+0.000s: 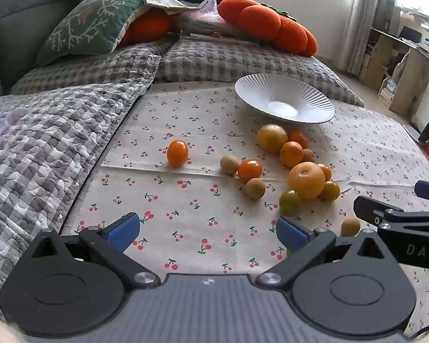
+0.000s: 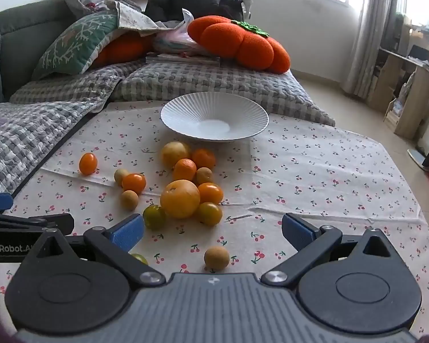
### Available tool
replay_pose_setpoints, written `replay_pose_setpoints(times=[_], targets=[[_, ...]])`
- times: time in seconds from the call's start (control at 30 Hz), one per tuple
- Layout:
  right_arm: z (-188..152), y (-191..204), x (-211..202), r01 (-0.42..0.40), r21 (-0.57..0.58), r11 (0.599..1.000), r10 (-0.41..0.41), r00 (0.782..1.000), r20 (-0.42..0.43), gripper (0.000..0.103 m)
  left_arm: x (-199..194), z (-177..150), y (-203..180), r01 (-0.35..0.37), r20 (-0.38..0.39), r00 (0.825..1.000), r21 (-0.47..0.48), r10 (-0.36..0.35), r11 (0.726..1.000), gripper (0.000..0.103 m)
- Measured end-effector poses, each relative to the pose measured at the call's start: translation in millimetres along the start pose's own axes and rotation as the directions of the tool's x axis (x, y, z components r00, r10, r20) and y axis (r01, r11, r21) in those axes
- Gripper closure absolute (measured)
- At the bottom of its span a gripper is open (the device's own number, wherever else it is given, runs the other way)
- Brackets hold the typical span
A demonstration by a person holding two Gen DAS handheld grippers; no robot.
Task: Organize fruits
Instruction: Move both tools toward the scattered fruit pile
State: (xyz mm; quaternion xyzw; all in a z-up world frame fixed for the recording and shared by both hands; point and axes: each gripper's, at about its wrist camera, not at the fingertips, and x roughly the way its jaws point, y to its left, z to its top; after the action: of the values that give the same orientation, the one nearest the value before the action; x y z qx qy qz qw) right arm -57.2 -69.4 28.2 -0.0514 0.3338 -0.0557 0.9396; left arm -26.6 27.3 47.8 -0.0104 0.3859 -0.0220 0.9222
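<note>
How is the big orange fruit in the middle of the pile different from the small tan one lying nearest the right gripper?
The big orange fruit is much larger than the small tan fruit. The big one is glossy yellow-orange; the tan one is dull brownish. The big one sits pressed among other fruits, while the tan one lies alone, apart from the pile. Both are round and rest on the cherry-print cloth, outside the white bowl.

It was a home living room. A grey sofa [image 2: 3,57] held cushions [image 2: 77,43]; curtains [image 2: 360,28] framed the window.
</note>
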Motion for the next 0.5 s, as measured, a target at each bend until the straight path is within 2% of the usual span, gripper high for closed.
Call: replay_pose_setpoints(times=[0.33, 0.43, 0.5], targets=[[-3, -1, 10, -0.011, 0.003, 1.0, 0.011, 0.999, -0.038, 0.0, 12, -4, -1, 0.006, -0.033, 0.999, 0.017, -0.006, 1.0, 0.009], [2, -1, 9, -0.016, -0.019, 1.0, 0.016, 0.999, -0.037, 0.0, 15, -5, -1, 0.017, -0.05, 0.999, 0.021, -0.016, 1.0, 0.009], [12, -7, 11, -0.047, -0.028, 0.999, 0.046, 0.998, -0.048, 0.0, 16, -6, -3, 0.03, -0.059, 0.998, 0.032, -0.028, 0.999, 0.009]])
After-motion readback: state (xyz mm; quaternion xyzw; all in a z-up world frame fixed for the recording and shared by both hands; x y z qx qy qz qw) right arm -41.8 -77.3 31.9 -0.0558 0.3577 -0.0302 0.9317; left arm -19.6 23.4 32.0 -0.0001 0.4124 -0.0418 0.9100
